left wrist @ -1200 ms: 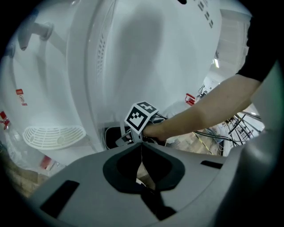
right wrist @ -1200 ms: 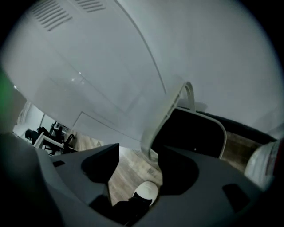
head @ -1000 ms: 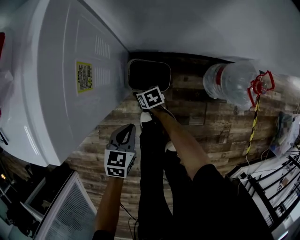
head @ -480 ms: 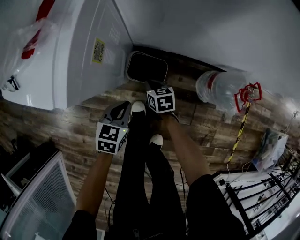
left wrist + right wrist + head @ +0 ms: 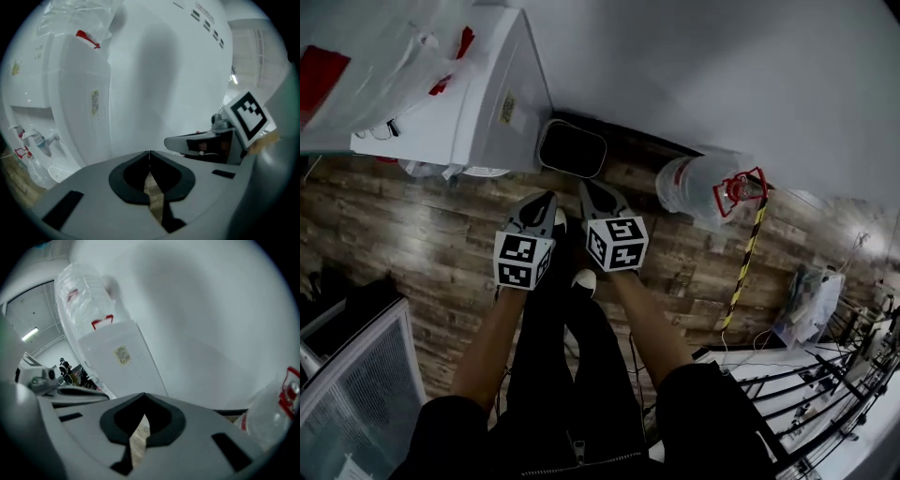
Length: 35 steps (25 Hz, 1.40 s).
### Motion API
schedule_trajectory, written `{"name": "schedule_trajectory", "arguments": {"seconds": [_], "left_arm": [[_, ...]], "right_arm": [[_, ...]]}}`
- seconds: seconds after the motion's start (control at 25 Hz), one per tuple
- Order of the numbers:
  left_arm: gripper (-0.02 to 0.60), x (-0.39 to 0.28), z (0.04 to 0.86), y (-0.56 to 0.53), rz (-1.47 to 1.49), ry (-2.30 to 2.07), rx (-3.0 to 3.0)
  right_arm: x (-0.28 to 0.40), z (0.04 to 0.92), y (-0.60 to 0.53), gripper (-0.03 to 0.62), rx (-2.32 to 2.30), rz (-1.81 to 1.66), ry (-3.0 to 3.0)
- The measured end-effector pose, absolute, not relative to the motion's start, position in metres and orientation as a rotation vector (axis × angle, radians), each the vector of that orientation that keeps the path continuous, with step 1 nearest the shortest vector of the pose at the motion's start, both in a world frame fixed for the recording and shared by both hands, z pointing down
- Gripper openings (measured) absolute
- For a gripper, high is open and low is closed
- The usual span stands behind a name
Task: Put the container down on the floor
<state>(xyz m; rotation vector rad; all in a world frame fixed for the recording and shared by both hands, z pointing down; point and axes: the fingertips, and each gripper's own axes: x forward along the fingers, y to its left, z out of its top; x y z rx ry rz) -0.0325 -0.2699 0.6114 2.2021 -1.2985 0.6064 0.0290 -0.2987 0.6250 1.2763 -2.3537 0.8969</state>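
A white wall meets a wood-plank floor. A white dispenser stands against the wall at the upper left, with clear plastic bags on top of it. Right of it a big clear bottle lies on its side on the floor, its red-handled end pointing right.

The container stands on the floor between the dispenser and the bottle, backed up to the dark baseboard and just beside the dispenser's foot. It is a black rounded rectangle with a pale rim. Its open mouth faces up, and its long axis runs along the wall, left to right in the head view. Neither gripper touches it.

The person's dark-trousered legs fill the lower middle. Both grippers are held side by side above the shoes, tips aimed toward the container. The left gripper has its jaws pressed together with nothing between them. The right gripper is likewise closed and empty; floorboards show through the gap behind its tips.
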Motion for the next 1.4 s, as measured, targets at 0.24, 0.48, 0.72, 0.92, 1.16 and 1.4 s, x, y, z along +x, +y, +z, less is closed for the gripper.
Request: {"name": "schedule_trajectory", "arguments": {"seconds": [0.24, 0.48, 0.72, 0.92, 1.16, 1.4], "left_arm": [[0.015, -0.015, 0.531, -0.257, 0.552, -1.322, 2.234], [0.015, 0.002, 0.454, -0.244, 0.501, -1.343, 2.29], [0.015, 0.006, 0.396, -0.228, 0.484, -1.345, 2.359], [0.015, 0.004, 0.384, -0.213, 0.498, -1.334, 2.371], [0.015, 0.011, 0.383, -0.211, 0.448, -1.285, 2.393], [0.015, 0.011, 0.387, -0.216, 0.447, -1.293, 2.385]], "right_arm": [[0.049, 0.492, -0.262, 0.009, 1.294, 0.709, -2.463], [0.079, 0.396, -0.235, 0.009, 1.429, 0.657, -2.489], [0.089, 0.332, -0.211, 0.009, 1.518, 0.607, -2.507], [0.086, 0.31, -0.197, 0.009, 1.51, 0.582, -2.531], [0.082, 0.3, -0.197, 0.009, 1.49, 0.581, -2.531], [0.081, 0.3, -0.197, 0.009, 1.466, 0.553, -2.527]]}}
